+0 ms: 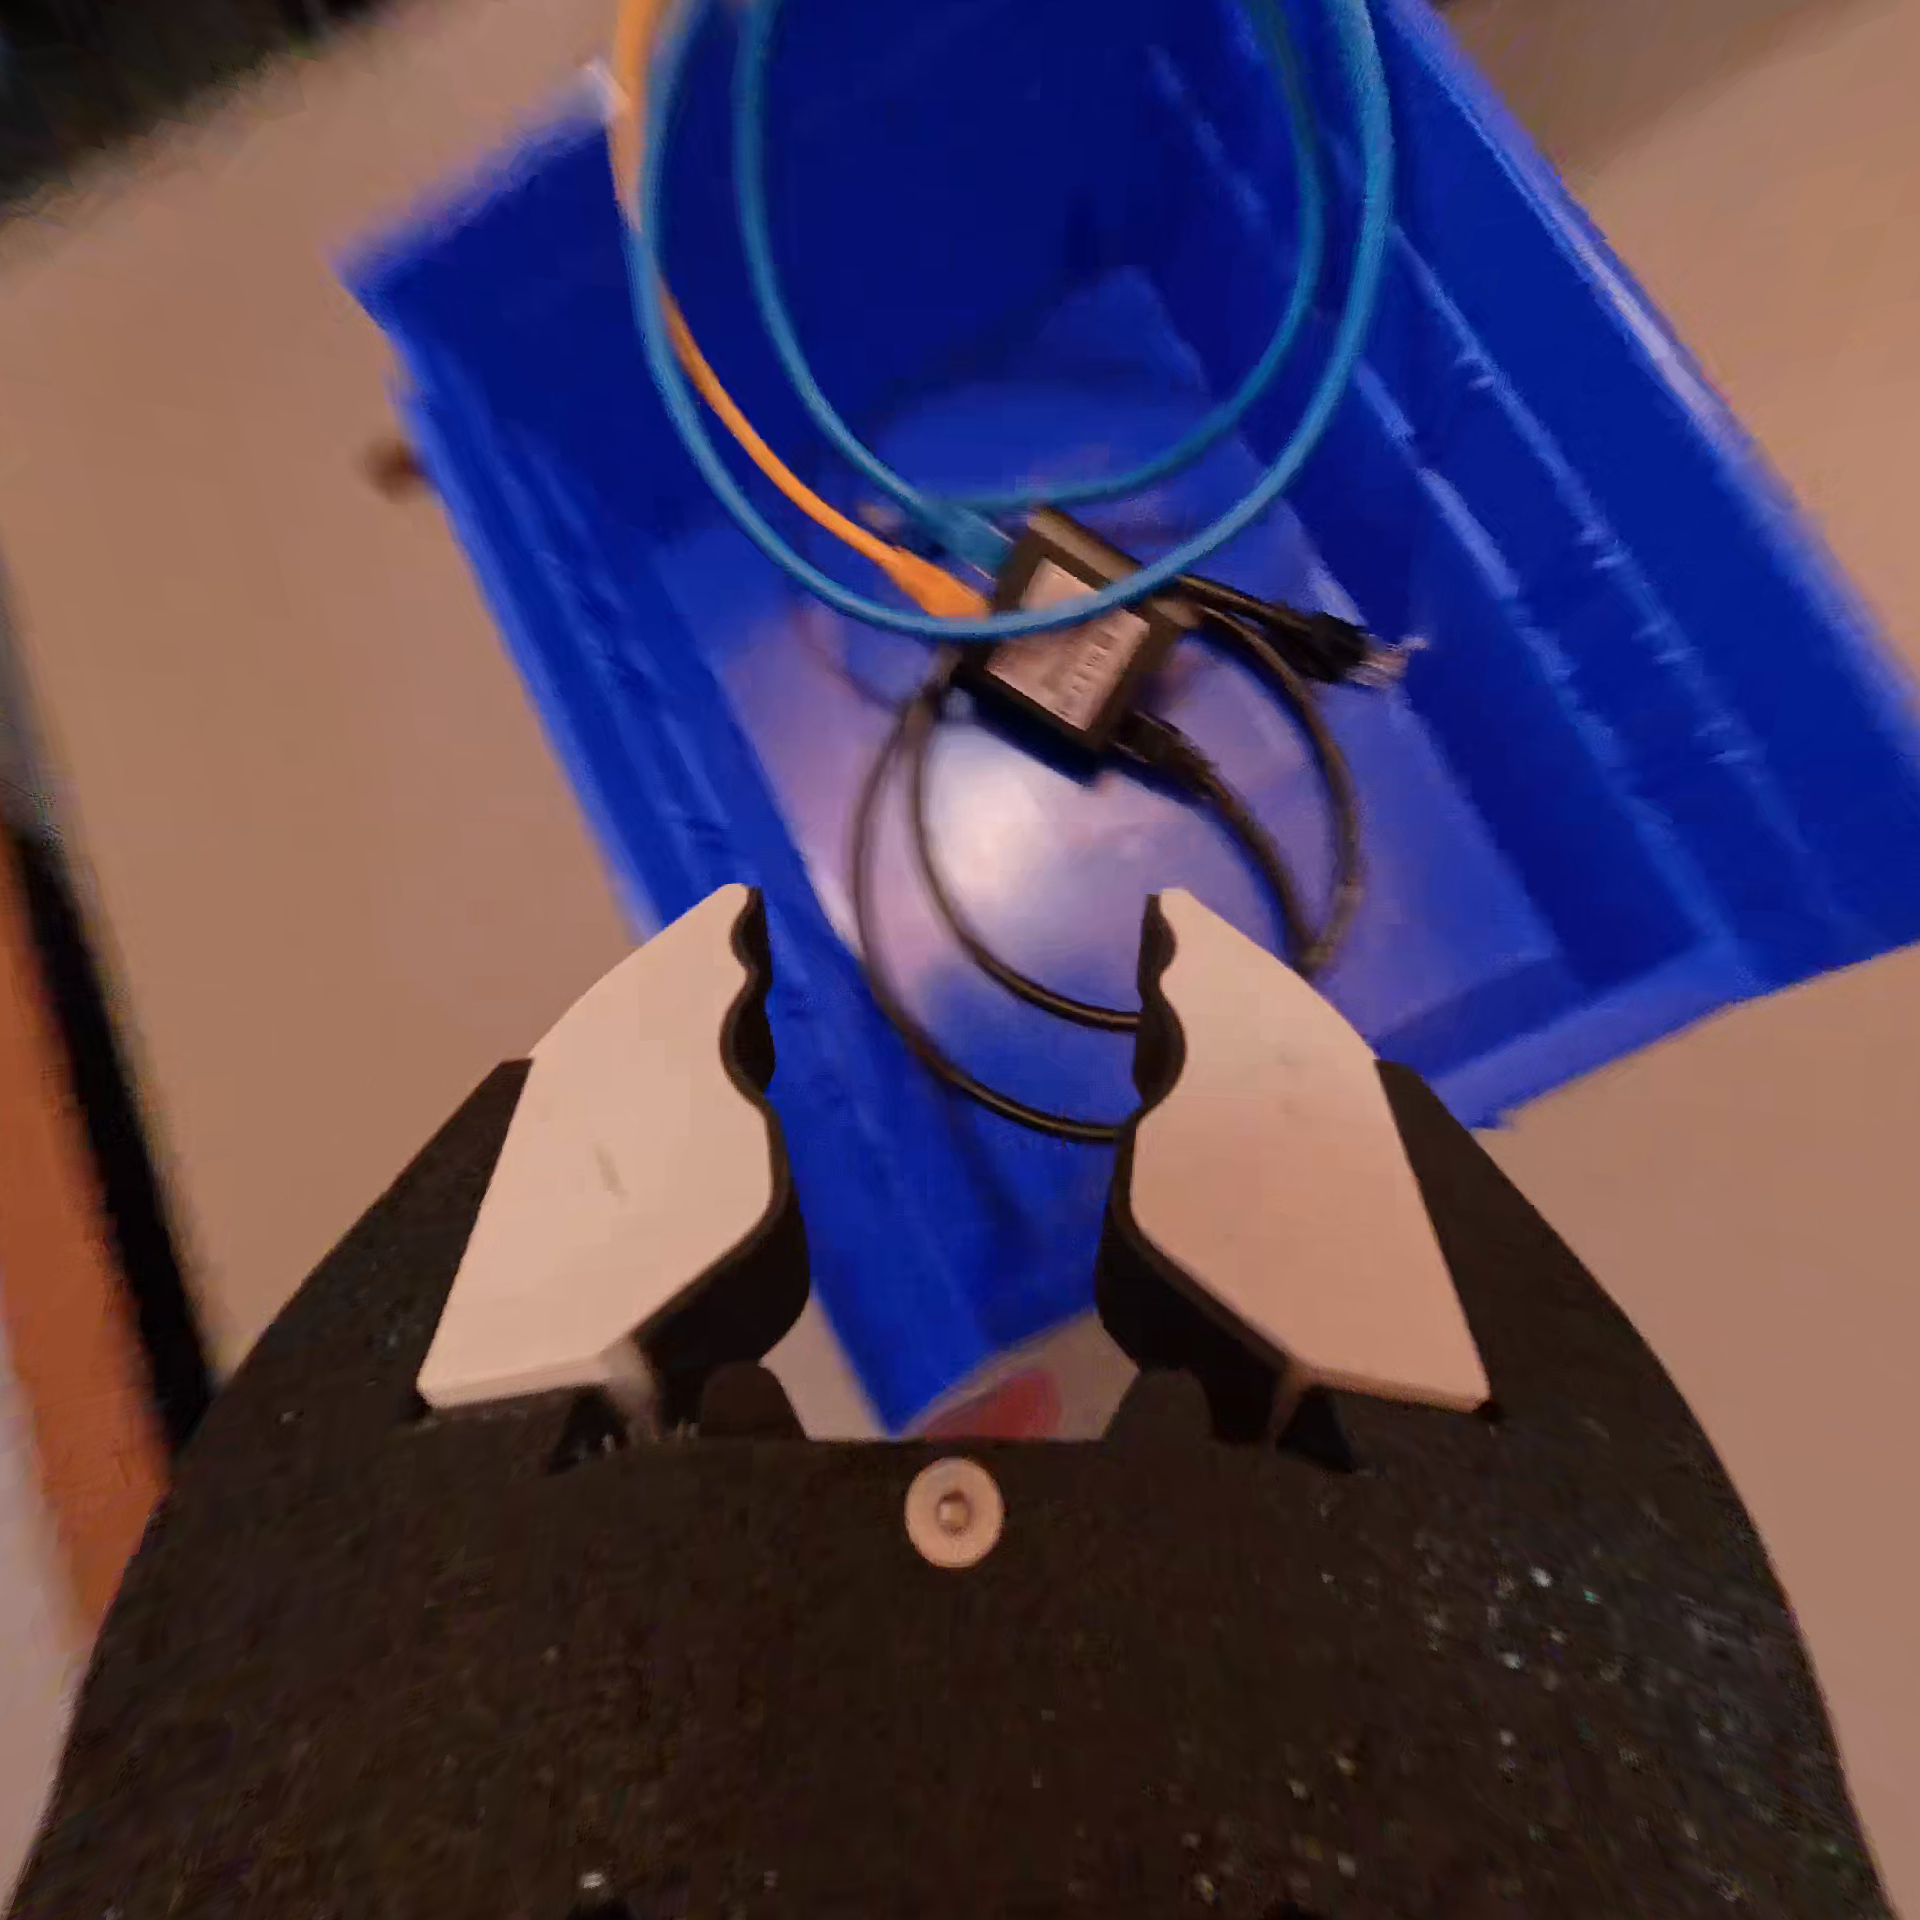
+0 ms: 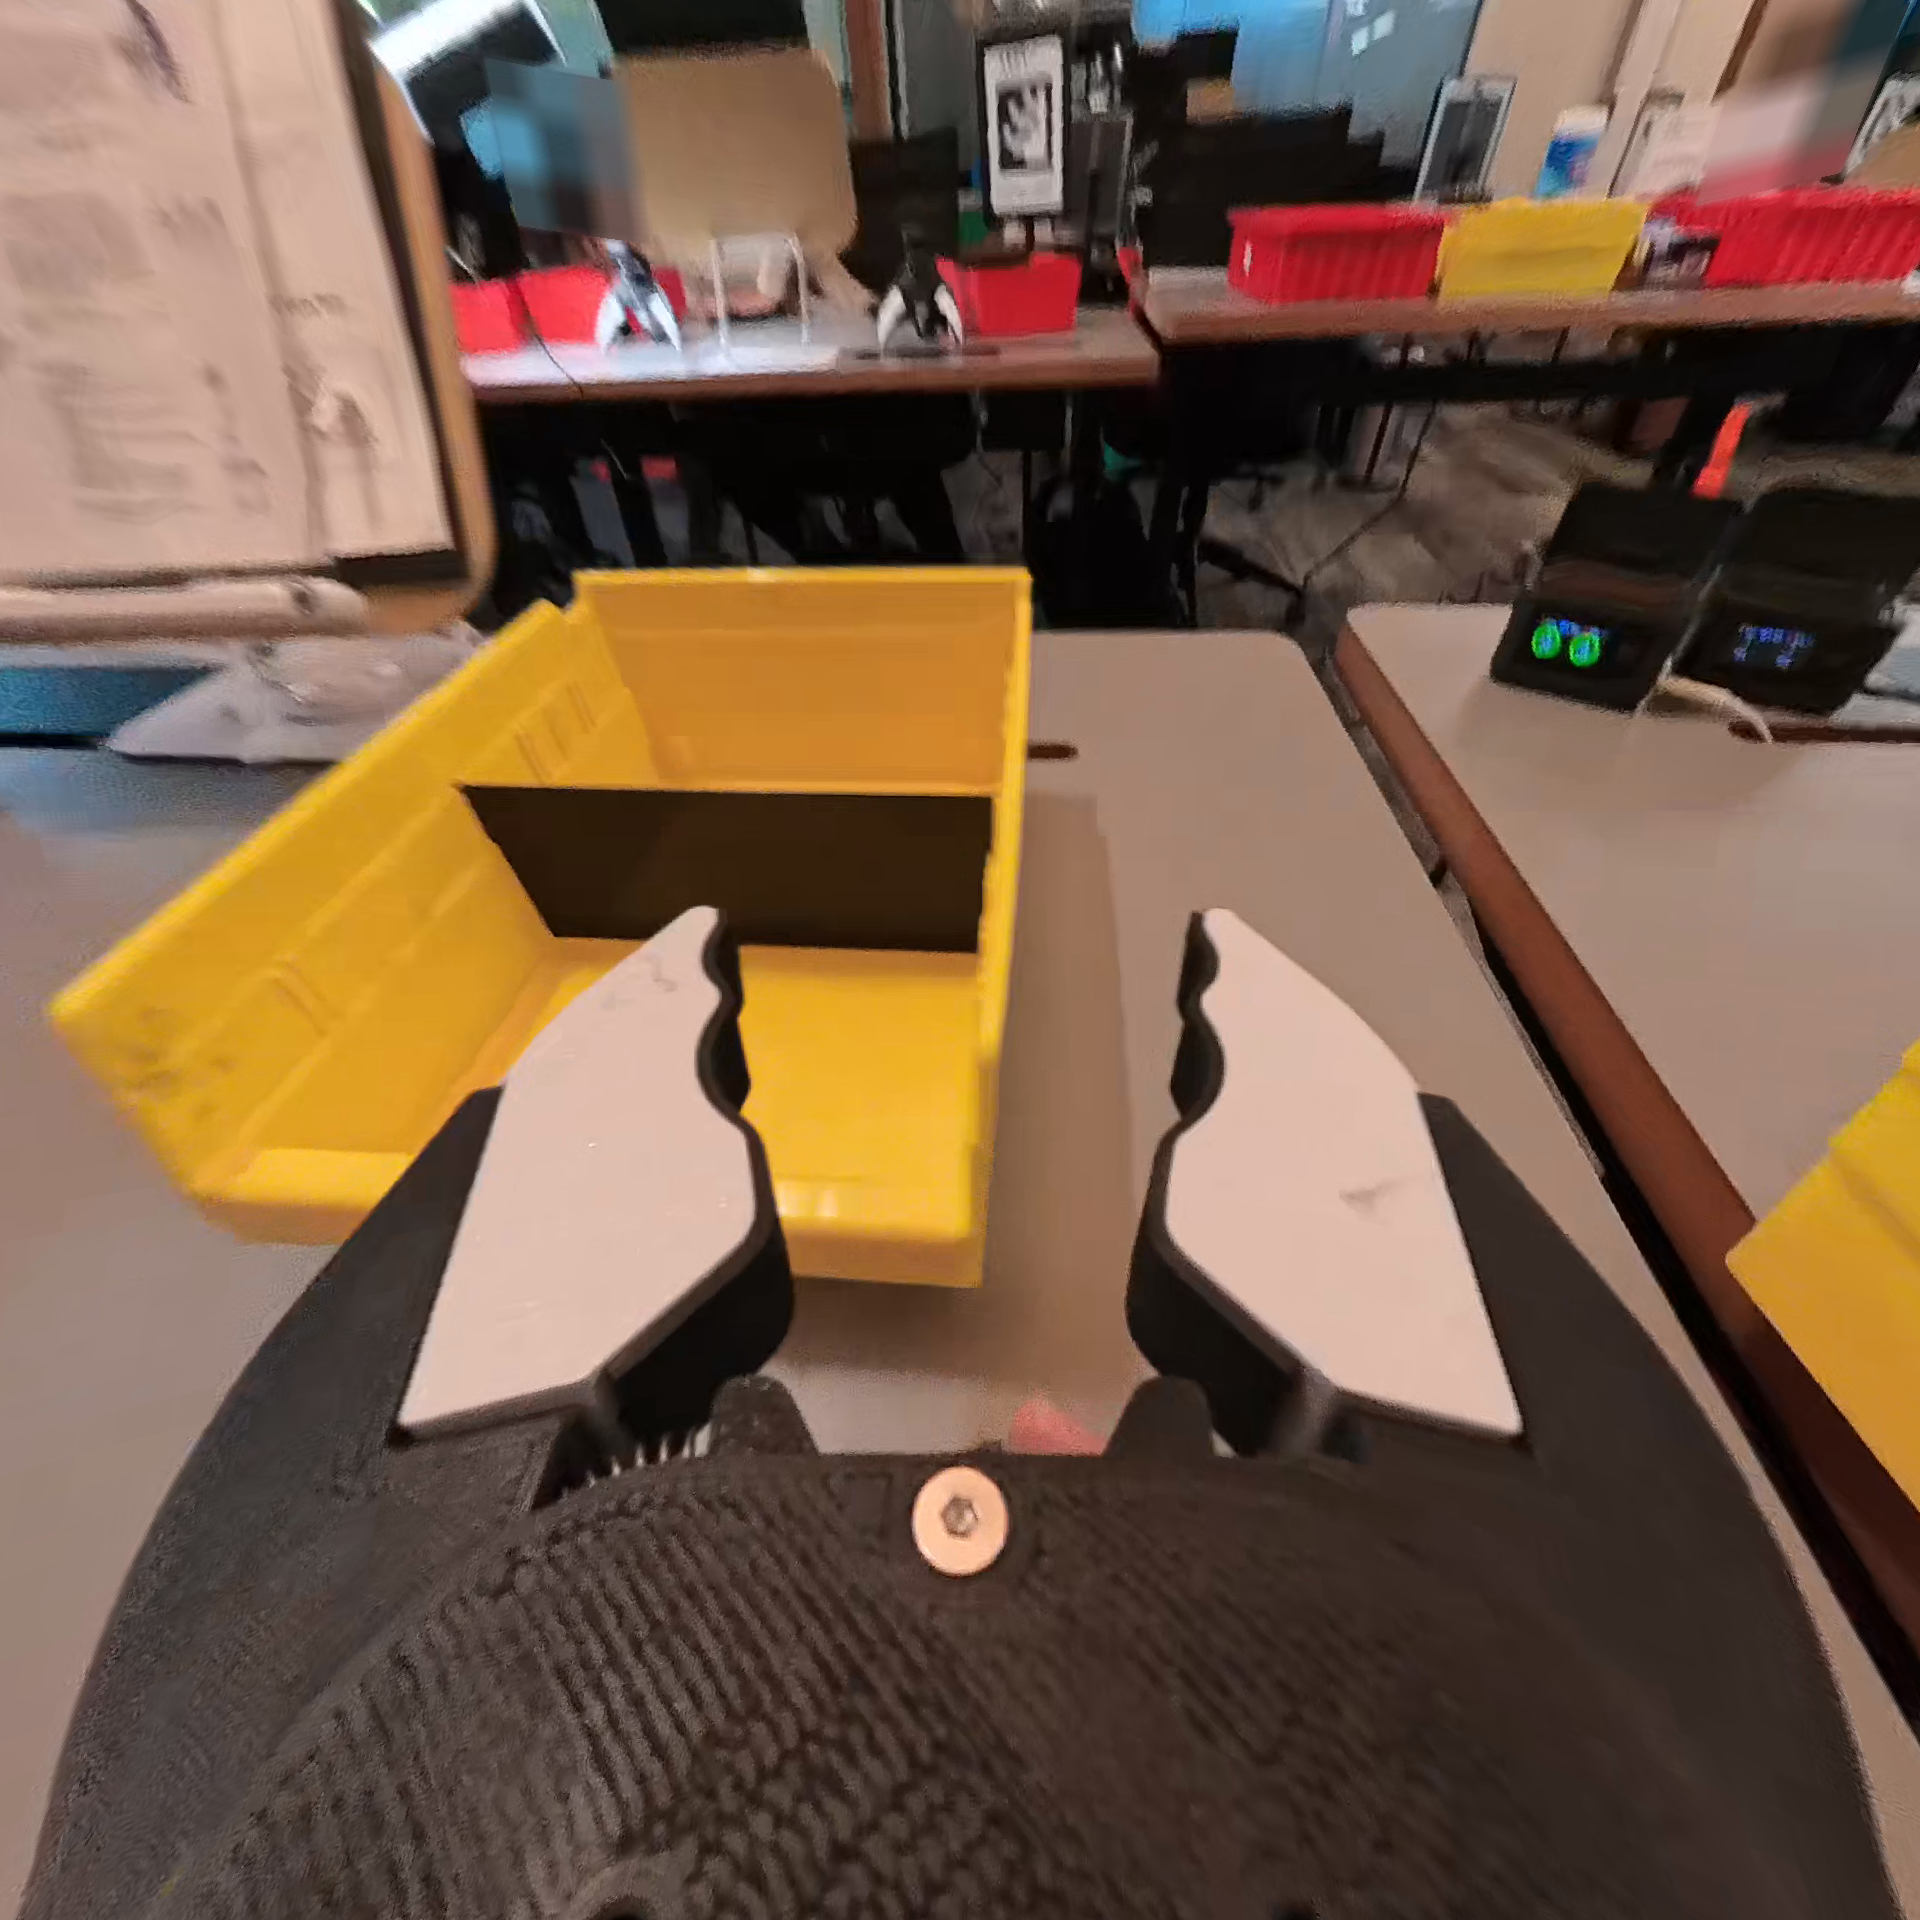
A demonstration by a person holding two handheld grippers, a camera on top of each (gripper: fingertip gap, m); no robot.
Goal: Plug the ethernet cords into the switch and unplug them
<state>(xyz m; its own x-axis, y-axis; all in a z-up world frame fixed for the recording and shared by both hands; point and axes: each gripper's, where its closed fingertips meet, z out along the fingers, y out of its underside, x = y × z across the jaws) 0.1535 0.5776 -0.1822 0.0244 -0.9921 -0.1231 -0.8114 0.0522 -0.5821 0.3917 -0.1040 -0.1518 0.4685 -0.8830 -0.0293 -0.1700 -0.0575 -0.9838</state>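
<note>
Blue bin point(image 1: 1558, 644) holds everything you need: the small switch point(image 1: 1081, 644) sits on its floor, with a blue cord point(image 1: 1340, 343) and an orange cord point(image 1: 748, 426) apparently plugged into one side and looping up out of frame. A black cord point(image 1: 904, 935) lies coiled beside the switch, one plug loose; motion blur hides whether its other end is seated. Your left gripper point(image 1: 951, 914) hovers above the bin, jaws wide, holding nothing. Your right gripper point(image 2: 956, 935) is also wide and empty, pointed at a yellow bin point(image 2: 312, 997) on the table point(image 2: 1226, 831), well away from the cords. My read: early stage, plugging and all unplugging still ahead.
</note>
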